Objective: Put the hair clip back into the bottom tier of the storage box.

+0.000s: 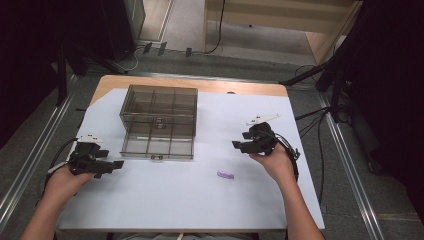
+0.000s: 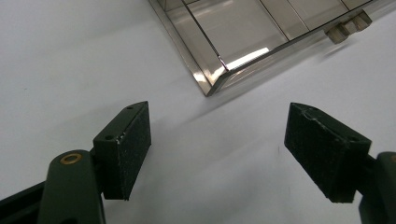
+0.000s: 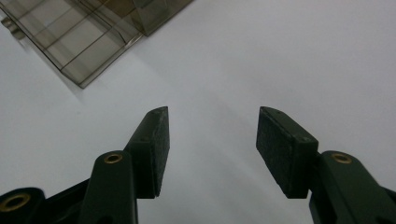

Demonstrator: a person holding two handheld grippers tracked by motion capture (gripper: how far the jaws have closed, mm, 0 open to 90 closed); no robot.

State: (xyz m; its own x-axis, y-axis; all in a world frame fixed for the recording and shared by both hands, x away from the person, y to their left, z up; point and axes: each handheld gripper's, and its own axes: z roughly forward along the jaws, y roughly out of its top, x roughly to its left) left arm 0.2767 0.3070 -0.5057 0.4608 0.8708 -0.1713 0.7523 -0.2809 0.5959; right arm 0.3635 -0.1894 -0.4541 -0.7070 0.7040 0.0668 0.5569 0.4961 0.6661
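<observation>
Purple capsule-shaped piece (image 1: 225, 175), lying flat

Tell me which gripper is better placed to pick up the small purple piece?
Right. The right gripper hovers closer to the purple piece, jaws open and empty. The left gripper sits across the table.

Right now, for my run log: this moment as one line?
left gripper: open, empty | right gripper: open, empty | purple piece: on table | compartment box: untouched
</observation>
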